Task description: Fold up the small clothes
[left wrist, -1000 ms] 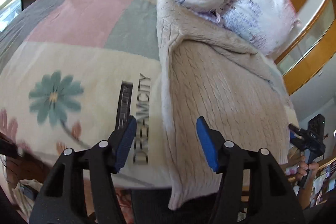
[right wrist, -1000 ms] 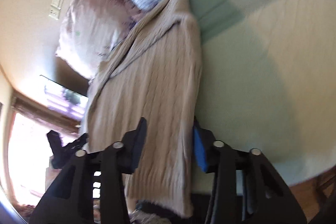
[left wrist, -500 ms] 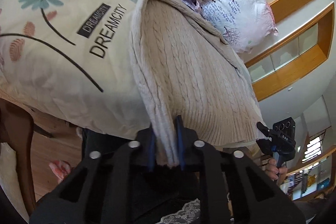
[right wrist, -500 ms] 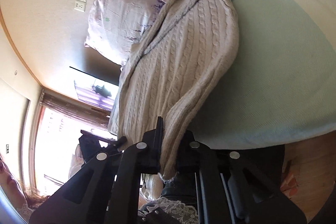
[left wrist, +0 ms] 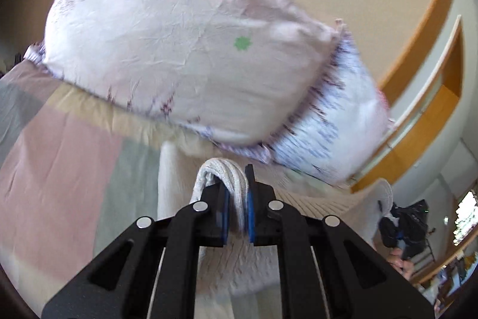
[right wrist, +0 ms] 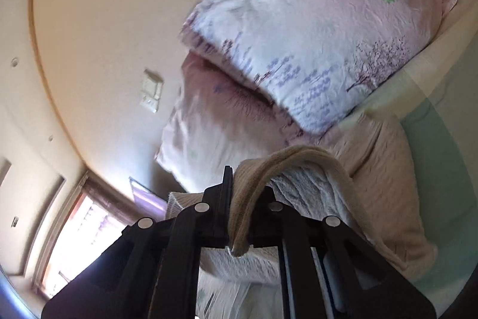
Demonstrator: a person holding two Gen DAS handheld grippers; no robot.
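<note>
Sweater (left wrist: 313, 208), cream cable-knit, one item: lying on the bed with its hem edge lifted off the quilt and doubled over toward the pillows. My left gripper (left wrist: 237, 217) has its jaws pressed together on a bunched fold of that hem, the knit looping up and over the blue pads (left wrist: 250, 214). My right gripper (right wrist: 239, 217) is likewise clamped on the sweater's edge; a thick band of ribbed knit arches over the black fingers and hangs down between them, its fleecy inner side showing just beyond.

Quilt (left wrist: 59, 169), patchwork of pink, grey-green and cream panels, spread under the sweater.

Pillows, two, stacked at the head of the bed against the wall. Upper pillow (left wrist: 179, 50): pale pink, small green and blue star marks, purple branch print along its lower edge. Lower pillow (left wrist: 337, 133): white with blue-violet lettering, partly under the first. The sweater's far end lies just beside them.

Wall switch plate (right wrist: 152, 91), cream, on the beige wall.

Window (right wrist: 77, 235), bright, at lower left of the right wrist view.
</note>
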